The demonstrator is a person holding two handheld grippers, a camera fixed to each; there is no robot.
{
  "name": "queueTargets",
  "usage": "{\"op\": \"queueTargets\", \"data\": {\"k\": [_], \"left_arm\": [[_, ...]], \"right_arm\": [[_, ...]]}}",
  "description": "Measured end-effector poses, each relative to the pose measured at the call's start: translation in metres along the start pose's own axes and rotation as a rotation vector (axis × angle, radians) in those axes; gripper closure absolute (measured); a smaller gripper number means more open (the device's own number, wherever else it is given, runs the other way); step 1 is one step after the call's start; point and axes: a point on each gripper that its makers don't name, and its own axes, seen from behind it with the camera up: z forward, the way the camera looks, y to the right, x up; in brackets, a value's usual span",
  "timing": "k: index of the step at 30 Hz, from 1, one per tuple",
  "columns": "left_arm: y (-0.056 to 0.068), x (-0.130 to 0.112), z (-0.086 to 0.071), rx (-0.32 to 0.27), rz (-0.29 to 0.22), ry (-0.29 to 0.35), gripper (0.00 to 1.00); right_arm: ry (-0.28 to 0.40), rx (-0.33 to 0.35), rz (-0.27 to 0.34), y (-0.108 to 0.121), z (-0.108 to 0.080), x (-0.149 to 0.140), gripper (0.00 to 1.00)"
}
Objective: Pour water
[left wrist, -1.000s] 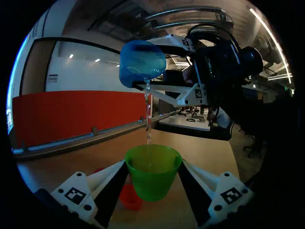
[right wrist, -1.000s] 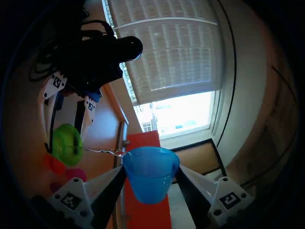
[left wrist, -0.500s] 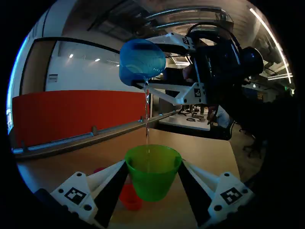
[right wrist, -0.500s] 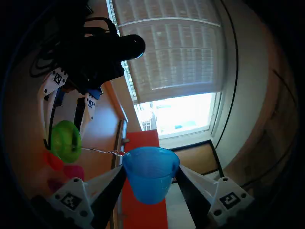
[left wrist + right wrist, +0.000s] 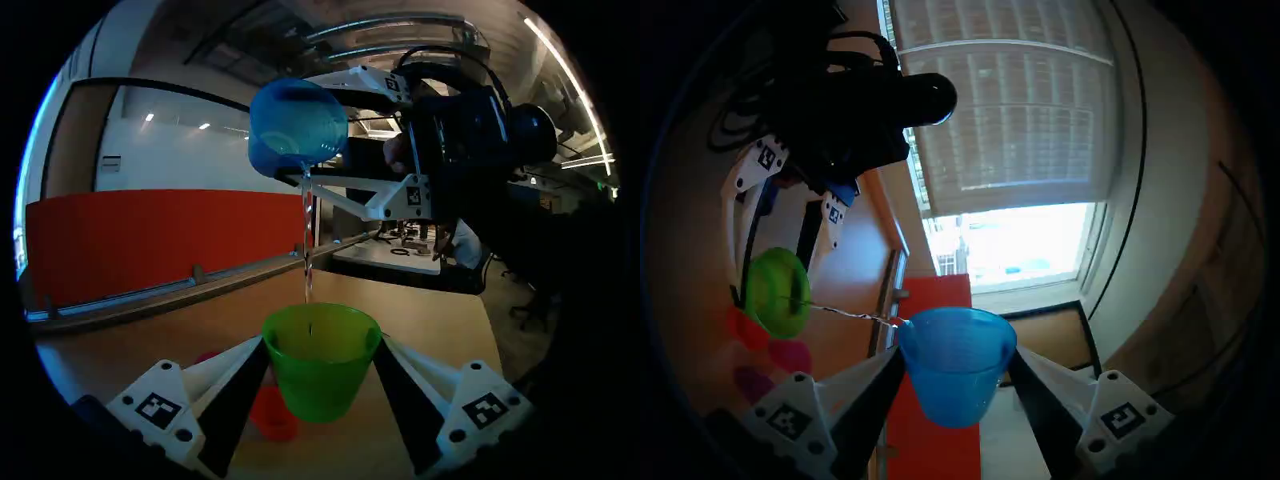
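**Stream thinning, pour nearly done**

We see the water thread (image 5: 305, 232) thinner than a second ago, so the translucent blue plastic cup (image 5: 298, 128) is likely almost drained. Right gripper (image 5: 954, 372) clamps it, tipped above the glossy green tapered plastic cup (image 5: 322, 388), which left gripper (image 5: 320, 356) clamps low over the smooth wooden table (image 5: 432, 316).
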Motion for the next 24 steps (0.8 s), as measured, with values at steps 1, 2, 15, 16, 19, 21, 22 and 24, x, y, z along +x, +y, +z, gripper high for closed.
{"op": "queueTargets", "data": {"k": [1,2,15,16,19,21,22,24], "left_arm": [[0.0,0.0001,-0.0001,0.0,0.0,0.0,0.14],[0.0,0.0002,-0.0002,0.0,0.0,0.0,0.14],[-0.0011,-0.0007,0.0006,0.001,-0.001,0.001,0.14],[-0.0012,-0.0009,0.0007,0.001,0.0,0.0,0.14],[-0.0014,-0.0013,0.001,0.001,0.0,0.0,0.14],[-0.0017,-0.0014,0.0011,0.002,-0.001,0.0,0.14],[-0.0018,-0.0013,0.0011,0.002,-0.001,0.0,0.14],[-0.0021,-0.0011,0.0013,0.002,-0.002,0.0,0.14]], "right_arm": [[0.001,0.0,-0.002,0.0003,0.0002,0.0003,0.11],[0.001,-0.001,-0.004,0.0006,0.0004,0.0006,0.11],[0.0,-0.007,-0.048,0.0021,0.0038,0.0025,0.11],[-0.001,-0.007,-0.052,0.0023,0.004,0.0023,0.11],[-0.001,-0.008,-0.062,0.0029,0.0042,0.0021,0.11],[-0.002,-0.008,-0.069,0.0035,0.0041,0.0021,0.11],[-0.002,-0.009,-0.073,0.0036,0.004,0.0021,0.11],[-0.002,-0.009,-0.081,0.0041,0.0039,0.0022,0.11]]}}
